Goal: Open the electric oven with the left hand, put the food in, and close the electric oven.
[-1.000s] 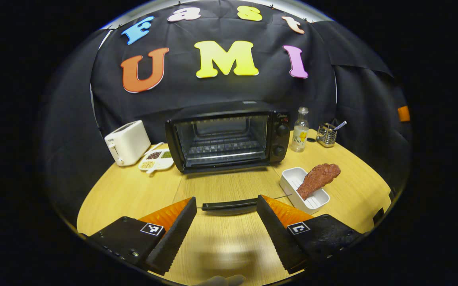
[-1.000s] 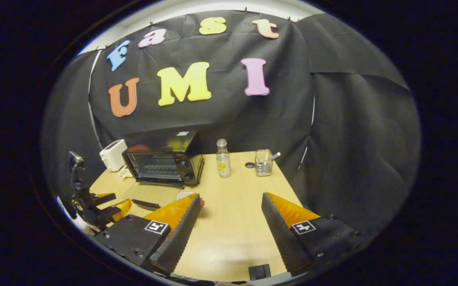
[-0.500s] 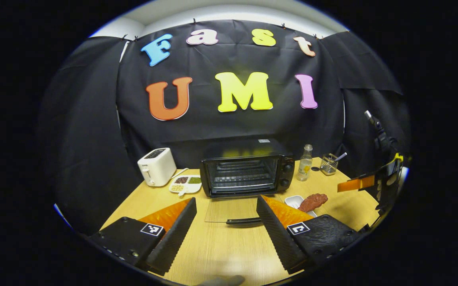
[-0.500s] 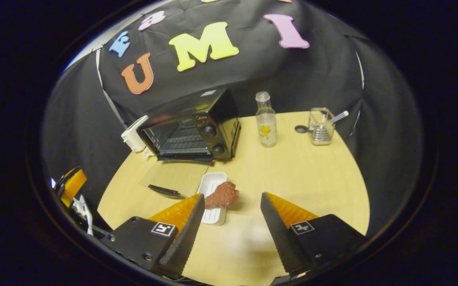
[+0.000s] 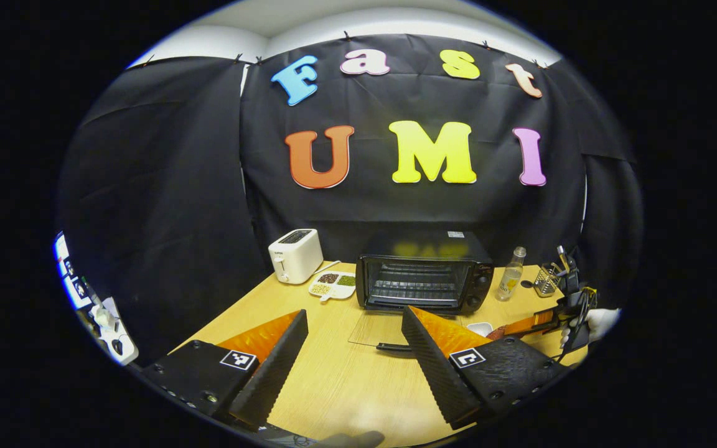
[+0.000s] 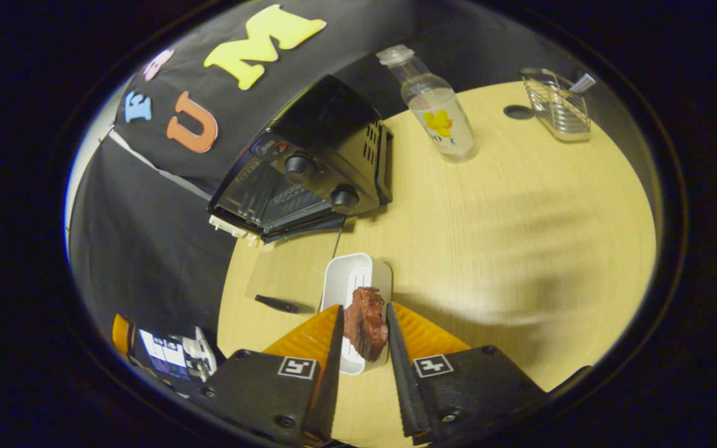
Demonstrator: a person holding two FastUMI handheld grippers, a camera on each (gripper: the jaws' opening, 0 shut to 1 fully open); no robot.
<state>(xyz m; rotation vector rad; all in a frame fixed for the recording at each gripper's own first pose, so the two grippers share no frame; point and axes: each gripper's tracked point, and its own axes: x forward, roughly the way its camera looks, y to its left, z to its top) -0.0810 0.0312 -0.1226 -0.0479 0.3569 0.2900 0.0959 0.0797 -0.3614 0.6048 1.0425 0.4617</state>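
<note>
- The right hand-held gripper (image 6: 363, 339) is clenching on the food (image 6: 365, 322), a reddish-brown piece of meat sitting over the white tray (image 6: 353, 277), both fingers pressing its sides.
- The left hand-held gripper (image 5: 354, 354) is hanging released and empty above the tabletop (image 5: 340, 379).
- The electric oven (image 5: 424, 271) is standing at twelve o'clock from the left hand-held gripper, its glass door (image 5: 377, 326) lying flat open toward us.
- The grip looks narrow on a lumpy piece, so the meat could be slipping out on the lift.
- The tray could be dragging along if the meat catches its rim.
- Carrying low risks knocking the open door or its handle (image 6: 276, 303).
</note>
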